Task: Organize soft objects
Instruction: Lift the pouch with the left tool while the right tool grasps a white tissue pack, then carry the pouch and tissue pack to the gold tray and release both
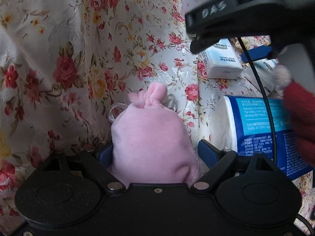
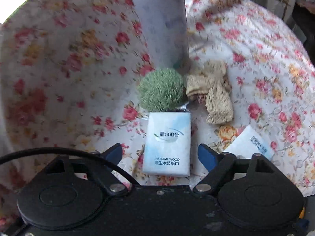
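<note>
The left tongs (image 1: 155,155) bracket the pink pouch (image 1: 151,143), seemingly gripping it, while the open right tongs (image 2: 160,155) must close on the tissue pack (image 2: 167,143).

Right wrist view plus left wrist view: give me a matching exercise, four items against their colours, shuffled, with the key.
Items:
1. drawstring pouch
2. spiky ball
3. knitted cloth
4. tissue pack

Colours:
A. green
B. white and pale blue
C. pink
D. beige

Pairs: 1-C, 2-A, 3-D, 4-B
</note>
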### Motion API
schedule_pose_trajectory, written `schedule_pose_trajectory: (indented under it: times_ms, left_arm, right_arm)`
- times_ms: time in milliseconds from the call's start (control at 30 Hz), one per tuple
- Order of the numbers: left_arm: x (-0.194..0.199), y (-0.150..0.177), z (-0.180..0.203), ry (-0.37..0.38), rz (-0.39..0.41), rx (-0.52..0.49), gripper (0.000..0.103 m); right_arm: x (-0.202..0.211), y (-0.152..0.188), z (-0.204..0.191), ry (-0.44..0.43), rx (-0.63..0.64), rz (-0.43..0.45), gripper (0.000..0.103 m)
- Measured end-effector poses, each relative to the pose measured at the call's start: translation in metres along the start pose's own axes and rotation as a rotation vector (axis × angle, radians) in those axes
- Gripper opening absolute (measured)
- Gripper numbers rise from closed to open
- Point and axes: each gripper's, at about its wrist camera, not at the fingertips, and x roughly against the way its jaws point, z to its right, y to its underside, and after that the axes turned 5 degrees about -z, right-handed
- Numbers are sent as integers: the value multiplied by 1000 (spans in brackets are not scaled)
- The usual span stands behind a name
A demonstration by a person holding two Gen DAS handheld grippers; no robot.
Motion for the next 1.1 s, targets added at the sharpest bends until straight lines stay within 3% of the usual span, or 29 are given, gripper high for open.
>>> schedule_pose_trajectory:
  times_ms: [100,167,200,400,700,867,1100]
  left_arm:
    - [0,1,0,3,3,3,85]
    - [1,1,-1,5,5,5,85]
    - [1,2,-1,6,7,5,85]
    - [0,3,-3,7,12,8,85]
    - [1,2,-5,17,22,4,83]
    - [5,-3,-10,13,15,0,67]
    - [10,-3,-10,-10,18,-16,60]
  right_arm:
    - [-15,-2,0,-2,-4,-48,72]
    - [-17,0,-4,26,21,-34,63]
    - [-17,1,-7,42,47,-32,51]
    - [0,5,-11,-25,81,-11,50]
    - [61,24,-20,-139,121,56,50]
    - [82,41,-24,-166,139,70,50]
    - [99,58,-25,-201,146,95,50]
